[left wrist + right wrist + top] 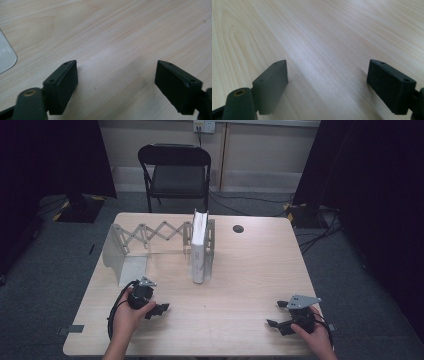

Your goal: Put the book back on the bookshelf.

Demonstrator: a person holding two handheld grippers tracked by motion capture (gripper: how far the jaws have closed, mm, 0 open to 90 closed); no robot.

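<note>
The left hand-held gripper (159, 309) rests low on the near left of the tabletop (250, 270), its jaws spread wide with nothing between them; in the left gripper view only bare wood lies between the jaws, with a pale metal corner at the far left edge. The right hand-held gripper (278, 314) sits at the near right, jaws likewise parted and empty, pointing leftward across the wood. The two are well apart. Beyond the left one stands an expandable metal book rack (150, 237), its scissor lattice stretched out, one end plate near that gripper. A white book (199, 247) stands upright against the rack's far end plate, near the middle of the tabletop. Open wood lies between both grippers and the book. A black folding chair (175, 170) stands behind the tabletop.
</note>
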